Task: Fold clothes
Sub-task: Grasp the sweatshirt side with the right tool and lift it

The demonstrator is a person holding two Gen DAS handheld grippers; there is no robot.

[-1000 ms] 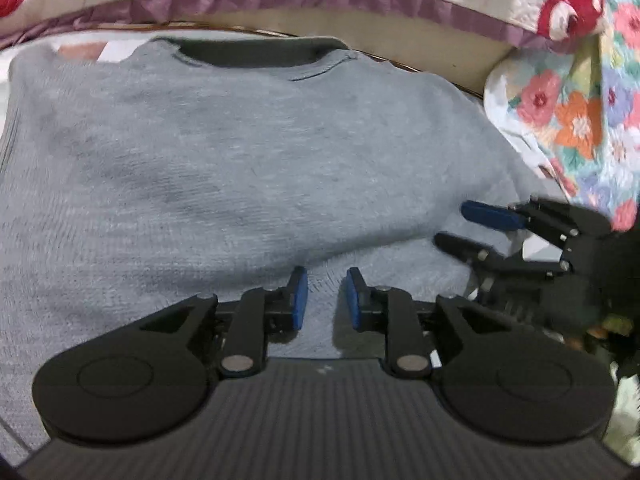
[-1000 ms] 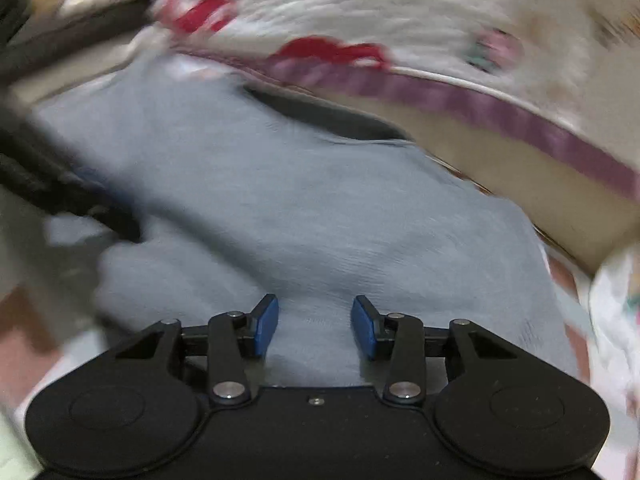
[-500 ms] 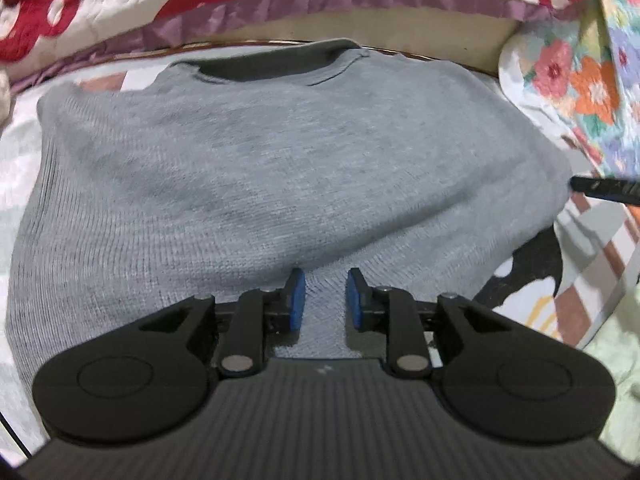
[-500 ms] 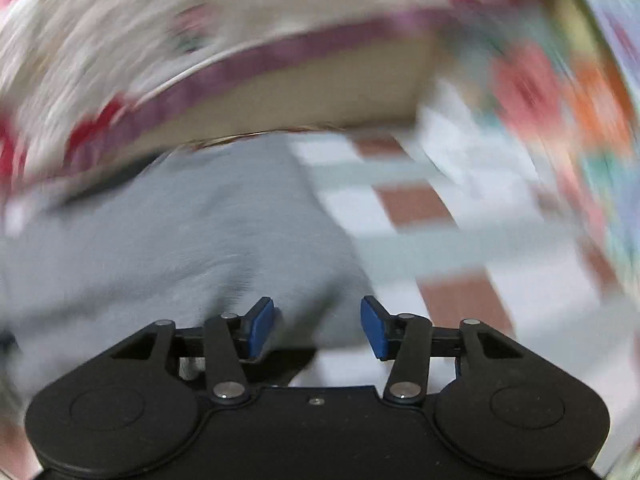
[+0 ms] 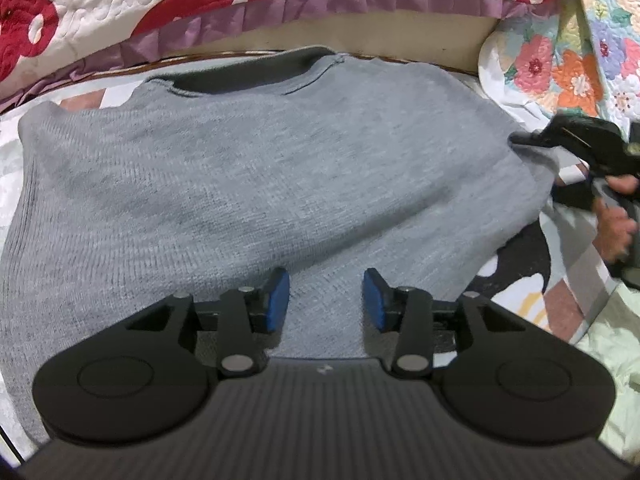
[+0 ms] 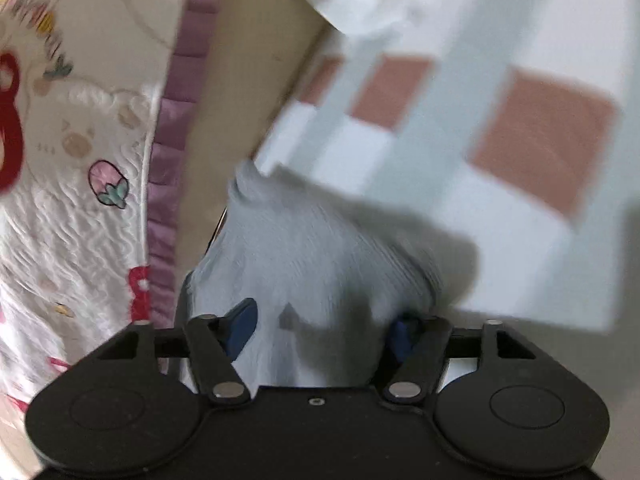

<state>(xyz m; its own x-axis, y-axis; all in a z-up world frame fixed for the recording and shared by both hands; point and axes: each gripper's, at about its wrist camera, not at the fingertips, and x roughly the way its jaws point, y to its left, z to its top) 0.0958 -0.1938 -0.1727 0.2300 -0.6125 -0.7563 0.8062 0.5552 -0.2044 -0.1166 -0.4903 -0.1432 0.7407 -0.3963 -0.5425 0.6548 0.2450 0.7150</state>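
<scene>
Our left gripper (image 5: 325, 300) hangs apart over the grey sweater (image 5: 256, 184) while the right gripper (image 6: 324, 326) straddles its corner, unclamped, which could slip free.

The left gripper (image 5: 325, 295) is held low and level, its blue-padded fingers (image 5: 277, 300) spread apart with nothing between them. The right gripper (image 6: 324, 326) is held by a bare hand (image 5: 614, 222), its fingers spread wide.

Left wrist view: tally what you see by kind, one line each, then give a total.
Grey sweater: 1
Grippers: 2, the left gripper and the right gripper
Quilts: 2, the red-and-white quilt and the floral quilt
Total: 5
</scene>
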